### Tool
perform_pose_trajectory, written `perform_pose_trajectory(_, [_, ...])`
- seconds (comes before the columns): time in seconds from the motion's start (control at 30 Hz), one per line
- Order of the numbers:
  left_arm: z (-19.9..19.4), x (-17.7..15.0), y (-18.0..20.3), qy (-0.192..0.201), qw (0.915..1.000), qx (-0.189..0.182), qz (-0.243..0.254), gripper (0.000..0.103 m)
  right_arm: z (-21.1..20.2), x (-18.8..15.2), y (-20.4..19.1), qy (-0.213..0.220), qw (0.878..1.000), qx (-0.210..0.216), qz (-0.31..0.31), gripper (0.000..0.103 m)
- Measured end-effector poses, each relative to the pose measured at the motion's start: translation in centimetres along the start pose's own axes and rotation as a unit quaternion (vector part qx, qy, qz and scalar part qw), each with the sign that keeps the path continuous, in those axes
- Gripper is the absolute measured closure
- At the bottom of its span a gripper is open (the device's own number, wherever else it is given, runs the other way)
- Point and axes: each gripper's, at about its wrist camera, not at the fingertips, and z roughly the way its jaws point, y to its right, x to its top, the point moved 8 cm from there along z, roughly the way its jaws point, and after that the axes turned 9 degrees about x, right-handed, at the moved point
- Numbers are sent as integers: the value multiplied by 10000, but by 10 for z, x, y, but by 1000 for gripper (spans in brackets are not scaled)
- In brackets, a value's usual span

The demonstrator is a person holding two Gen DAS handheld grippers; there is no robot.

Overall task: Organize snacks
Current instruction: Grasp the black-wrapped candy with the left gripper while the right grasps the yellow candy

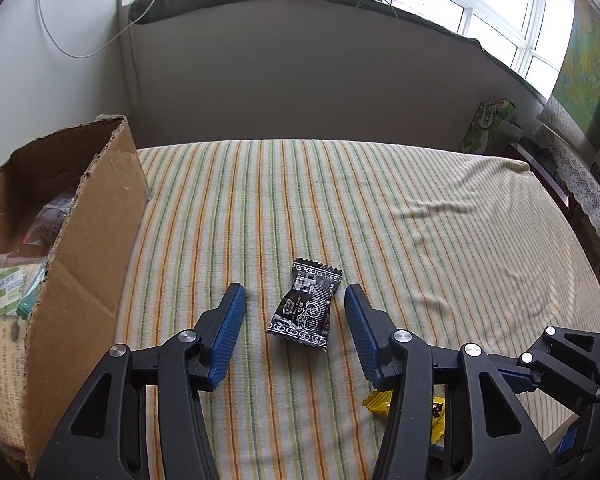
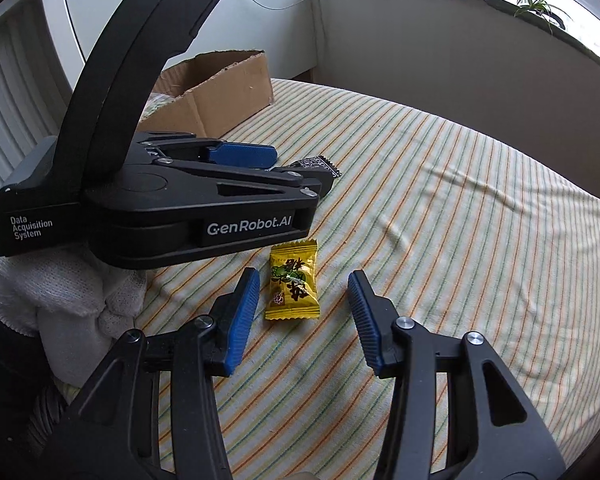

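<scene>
left gripper (image 1: 294, 300) parted around black candy wrapper (image 1: 305, 302), untouched; right gripper (image 2: 303, 290) likewise astride yellow candy packet (image 2: 293, 280). both flat on striped cloth (image 1: 420, 240), framed for pinching; cardboard box (image 1: 80, 248) near, likely destination.

Striped cloth on the desk (image 1: 380, 208) lay mostly bare, wide free room to the right and toward the far wall. Cardboard box (image 1: 88, 216) stood on the left edge, its tall torn wall blocking passage that side. Left claw (image 1: 294, 294) hung with jaws apart, black candy packet (image 1: 306, 300) lying flat between them, clear gaps either side. Right claw (image 2: 304, 280) likewise apart around the yellow candy packet (image 2: 292, 280), left pad just beside it, more room on the right. The left claw's body crowded close above and left of the right one, with a gloved hand (image 2: 60, 300) there too. Low wrinkles in the cloth to the right.
</scene>
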Motion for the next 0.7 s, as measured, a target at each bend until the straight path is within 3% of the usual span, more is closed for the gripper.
perform_pose_trajectory(0.1, [1, -1, 4, 9, 9998, 75, 160, 56, 4, 1, -1, -30, 10000, -15, -15, 55])
perform_pose_trajectory(0.33, [0, -1, 6, 62, 9996, 171, 232, 78, 0, -1, -2, -66, 9999, -122, -36, 60])
perform_pose_trajectory(0.43, [1, -1, 8, 75, 9994, 193, 268, 78, 1, 1, 0, -79, 9997, -210, -50, 66])
perform_pose_trajectory(0.5, [0, -1, 8, 81, 9995, 177, 254, 78, 1, 3, 2, -77, 9995, -291, -18, 77])
perform_pose_trajectory(0.7, [-6, -3, 6, 199, 9995, 157, 197, 79, -1, 6, 5, -54, 9996, -286, 63, 78])
